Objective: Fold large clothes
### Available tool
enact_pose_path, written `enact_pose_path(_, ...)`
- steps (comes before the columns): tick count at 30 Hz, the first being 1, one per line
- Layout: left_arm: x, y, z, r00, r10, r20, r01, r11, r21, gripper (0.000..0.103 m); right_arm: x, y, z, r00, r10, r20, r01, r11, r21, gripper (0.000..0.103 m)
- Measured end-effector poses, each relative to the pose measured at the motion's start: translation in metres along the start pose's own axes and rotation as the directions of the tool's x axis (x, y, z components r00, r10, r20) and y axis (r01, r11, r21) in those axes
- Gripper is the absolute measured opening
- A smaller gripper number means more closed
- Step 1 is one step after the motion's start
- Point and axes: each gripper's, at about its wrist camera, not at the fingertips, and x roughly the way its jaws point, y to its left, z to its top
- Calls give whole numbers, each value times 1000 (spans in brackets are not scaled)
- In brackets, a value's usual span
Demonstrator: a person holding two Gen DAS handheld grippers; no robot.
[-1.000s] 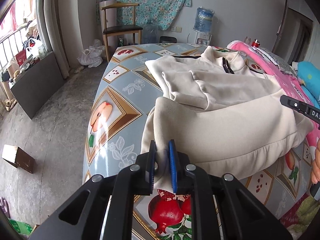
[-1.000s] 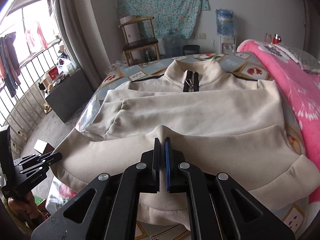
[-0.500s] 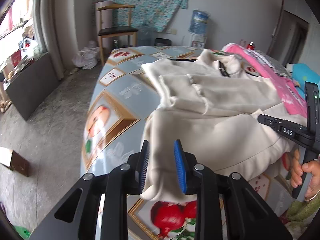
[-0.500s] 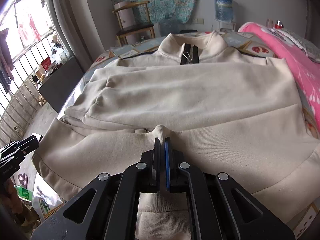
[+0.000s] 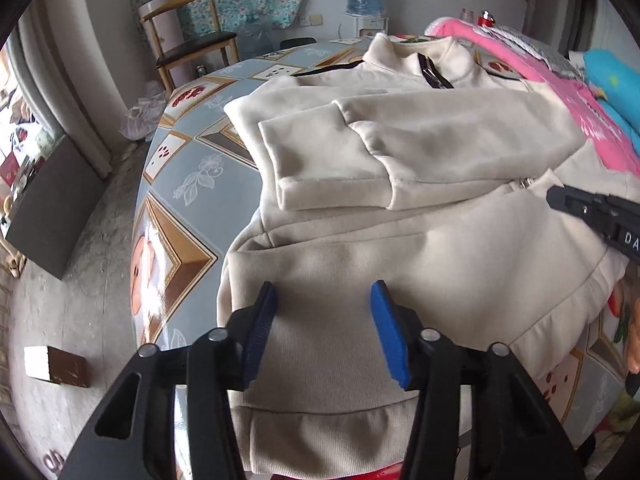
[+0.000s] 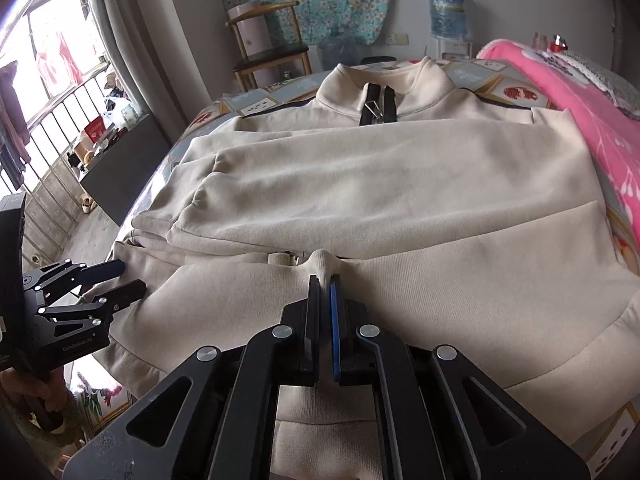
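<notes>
A cream zip-up sweatshirt (image 5: 400,152) lies on the table, collar at the far end, both sleeves folded across its chest; it also shows in the right wrist view (image 6: 400,184). My left gripper (image 5: 323,300) is open over the sweatshirt's lower left front, holding nothing. My right gripper (image 6: 324,284) is shut on a pinched ridge of the lower front near the zip's bottom end. The left gripper (image 6: 120,280) shows open at the garment's left edge. The right gripper's tip (image 5: 592,216) shows at the right.
The table carries a fruit-patterned cloth (image 5: 188,184). A pink blanket (image 6: 592,112) lies along the right side. A wooden chair (image 5: 188,44) and a water dispenser (image 6: 446,12) stand by the far wall. A small box (image 5: 54,366) sits on the floor.
My left gripper has opened and let go of the sweatshirt's hem, then moved in over the lower front. My right gripper stays shut on the fabric and has moved forward.
</notes>
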Motion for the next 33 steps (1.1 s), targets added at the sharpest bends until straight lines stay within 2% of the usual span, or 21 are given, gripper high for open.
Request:
enact_pose_path(1, -1, 0, 0, 1000, 4, 8, -4, 1000, 2, 28, 0, 0, -1, 1000, 2, 0, -2, 1000, 1, 5)
enact_pose_path(2, -1, -1, -1, 1000, 3, 13, -3, 1000, 2, 15, 1, -1, -2, 1000, 6, -1, -6, 1000, 4, 5)
enact_pose_path(5, -9, -6, -1, 998, 36, 47, -37, 999, 16, 7, -2, -2, -2, 1000, 13, 8, -13, 1000, 5, 4)
enact_pose_path(11, -47, -3, 9, 984, 57, 170, -55, 998, -11, 6, -25, 3, 11, 995, 16, 103, -15, 1000, -13, 4)
enact_pose_path(14, -30, -2, 10, 988, 72, 140, -71, 997, -14, 6, -9, 2, 12, 997, 13, 80, -12, 1000, -7, 4)
enact_pose_path(18, -12, 2, 7, 995, 71, 71, -69, 997, -36, 12, 13, -6, 9, 999, 20, 31, -21, 999, 26, 5)
enact_pose_path(22, -41, 8, 5, 986, 50, 160, -37, 996, -82, 15, 9, -6, 9, 999, 21, 31, -21, 999, 26, 5)
enact_pose_path(23, -48, 7, 6, 983, 21, 183, -6, 996, -85, 15, 11, -7, 9, 999, 24, 27, -25, 999, 30, 5)
enact_pose_path(25, -54, -5, 11, 975, -96, 198, 110, 992, -60, 15, 14, -9, 9, 999, 39, 20, -40, 998, 53, 5)
enact_pose_path(28, -38, -44, 21, 961, -248, 122, 247, 969, 24, 15, 16, -13, 12, 998, 61, 11, -61, 995, 83, 6)
enact_pose_path(31, -21, -84, 26, 947, -303, 106, 290, 949, 123, 15, 17, -19, 13, 995, 96, -4, -95, 988, 121, 6)
enact_pose_path(33, -4, -102, 29, 947, -314, 61, 303, 942, 146, 15, 17, -25, 14, 991, 130, -21, -125, 980, 154, 7)
